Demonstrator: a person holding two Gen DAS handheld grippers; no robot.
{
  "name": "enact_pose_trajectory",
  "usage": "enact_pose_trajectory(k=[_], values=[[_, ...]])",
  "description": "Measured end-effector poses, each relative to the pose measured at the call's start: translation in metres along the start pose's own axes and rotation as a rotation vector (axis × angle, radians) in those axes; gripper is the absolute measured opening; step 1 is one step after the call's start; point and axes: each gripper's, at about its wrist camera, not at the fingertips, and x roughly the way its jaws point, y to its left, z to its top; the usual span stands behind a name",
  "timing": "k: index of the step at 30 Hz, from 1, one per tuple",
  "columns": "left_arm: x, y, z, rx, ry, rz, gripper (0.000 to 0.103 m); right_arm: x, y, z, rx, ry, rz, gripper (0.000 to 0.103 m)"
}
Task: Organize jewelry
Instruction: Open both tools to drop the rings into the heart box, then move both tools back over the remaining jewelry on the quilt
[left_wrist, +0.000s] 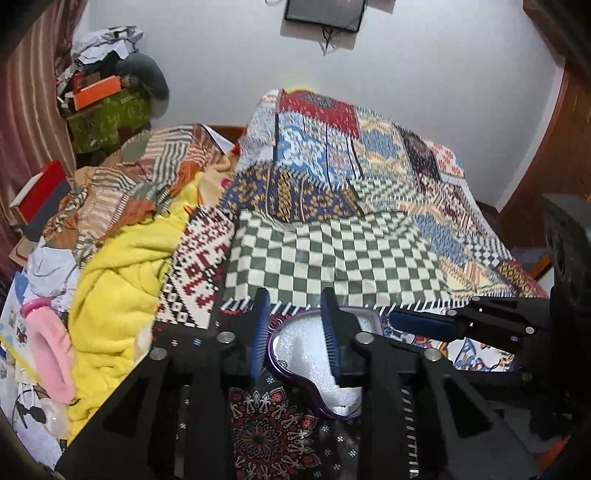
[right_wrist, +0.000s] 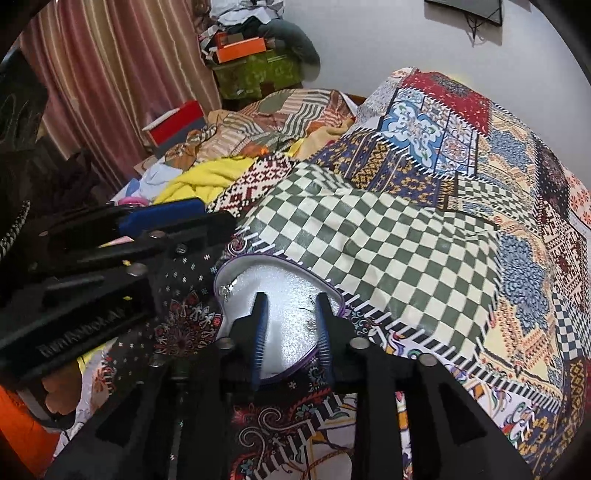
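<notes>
Jewelry box (right_wrist: 280, 317): heart-shaped, purple rim, white sparkly lining, lying open on the patterned bedspread (right_wrist: 424, 251) of the bed. Small jewelry pieces (right_wrist: 226, 290) sit on the lining near its left edge. My right gripper (right_wrist: 290, 325) hovers over the box, jaws parted, holding nothing. My left gripper (left_wrist: 295, 325) likewise parted, empty, just above the box (left_wrist: 306, 354). Yellow blanket (left_wrist: 122, 280) well off left.
</notes>
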Motion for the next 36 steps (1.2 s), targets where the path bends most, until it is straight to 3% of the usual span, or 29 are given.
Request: enact_pose_trajectory(k=[4,9,17,26,36], values=[[-0.022,-0.001,0.005,-0.003,-0.036,0.006,0.032,-0.022,-0.004,0.002,0.030,-0.040,-0.006,0.038],[-0.052,-0.012,0.006,0.020,-0.079,0.011,0.038,-0.054,-0.006,0.000,0.040,-0.077,-0.039,0.039],[-0.082,-0.037,-0.010,0.064,-0.077,0.003,0.047,-0.104,-0.012,-0.025,0.060,-0.113,-0.088,0.039],[-0.077,-0.072,-0.053,0.101,0.033,-0.046,0.049,-0.141,-0.035,-0.072,0.107,-0.111,-0.152,0.039],[-0.040,-0.114,-0.096,0.137,0.181,-0.100,0.049,-0.143,-0.080,-0.131,0.200,-0.017,-0.210,0.039]])
